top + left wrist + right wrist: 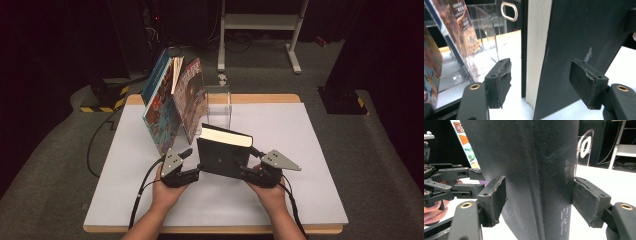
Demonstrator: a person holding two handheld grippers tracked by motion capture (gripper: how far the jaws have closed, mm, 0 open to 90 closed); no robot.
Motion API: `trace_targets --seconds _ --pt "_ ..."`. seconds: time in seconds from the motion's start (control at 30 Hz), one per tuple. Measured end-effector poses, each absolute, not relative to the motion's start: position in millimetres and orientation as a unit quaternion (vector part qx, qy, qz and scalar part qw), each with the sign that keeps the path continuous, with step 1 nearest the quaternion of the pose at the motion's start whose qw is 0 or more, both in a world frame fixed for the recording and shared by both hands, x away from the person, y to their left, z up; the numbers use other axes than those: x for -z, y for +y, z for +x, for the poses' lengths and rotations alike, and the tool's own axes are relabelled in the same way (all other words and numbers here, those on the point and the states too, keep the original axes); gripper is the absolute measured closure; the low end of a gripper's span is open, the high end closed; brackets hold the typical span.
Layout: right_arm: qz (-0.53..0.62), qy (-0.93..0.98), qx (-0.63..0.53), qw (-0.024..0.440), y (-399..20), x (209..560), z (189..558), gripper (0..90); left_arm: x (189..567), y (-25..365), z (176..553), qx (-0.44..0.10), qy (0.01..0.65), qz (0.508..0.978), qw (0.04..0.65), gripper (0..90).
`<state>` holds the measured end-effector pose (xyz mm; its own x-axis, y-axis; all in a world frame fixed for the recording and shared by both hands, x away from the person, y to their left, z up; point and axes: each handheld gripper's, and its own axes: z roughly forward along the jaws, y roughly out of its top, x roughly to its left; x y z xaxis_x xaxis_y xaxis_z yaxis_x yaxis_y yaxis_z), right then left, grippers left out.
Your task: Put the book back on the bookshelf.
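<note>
A black hardcover book [220,157] stands on edge on the white table sheet [310,165], its cream page block [535,50] facing my left gripper. The left gripper [191,162] straddles the page side of the book with its jaws open; its left pad [500,81] stands clear of the pages, while the other pad lies by the black cover. From the right, my right gripper [249,162] is shut on the book's spine [554,182], both pads against it. A hand holds each gripper.
Several colourful picture books [167,100] lean together at the table's back left, just behind the left gripper. A clear acrylic stand [220,105] sits behind the black book. A white metal frame [260,22] stands on the floor beyond the table.
</note>
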<state>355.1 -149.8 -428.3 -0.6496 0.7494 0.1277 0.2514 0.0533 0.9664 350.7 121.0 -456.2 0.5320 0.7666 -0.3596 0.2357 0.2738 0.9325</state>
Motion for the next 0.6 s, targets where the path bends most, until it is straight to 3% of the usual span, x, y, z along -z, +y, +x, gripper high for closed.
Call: trace_targets --seconds 0.23,0.6 --pt "0.341 0.705 -0.586 0.207 -149 423 364 24.8 470 144 345 -0.202 0.46 0.586 0.636 32.9" --pt "0.317 0.717 -0.584 0.21 -139 412 372 23.7 478 183 341 -0.22 0.492 0.564 0.625 31.2"
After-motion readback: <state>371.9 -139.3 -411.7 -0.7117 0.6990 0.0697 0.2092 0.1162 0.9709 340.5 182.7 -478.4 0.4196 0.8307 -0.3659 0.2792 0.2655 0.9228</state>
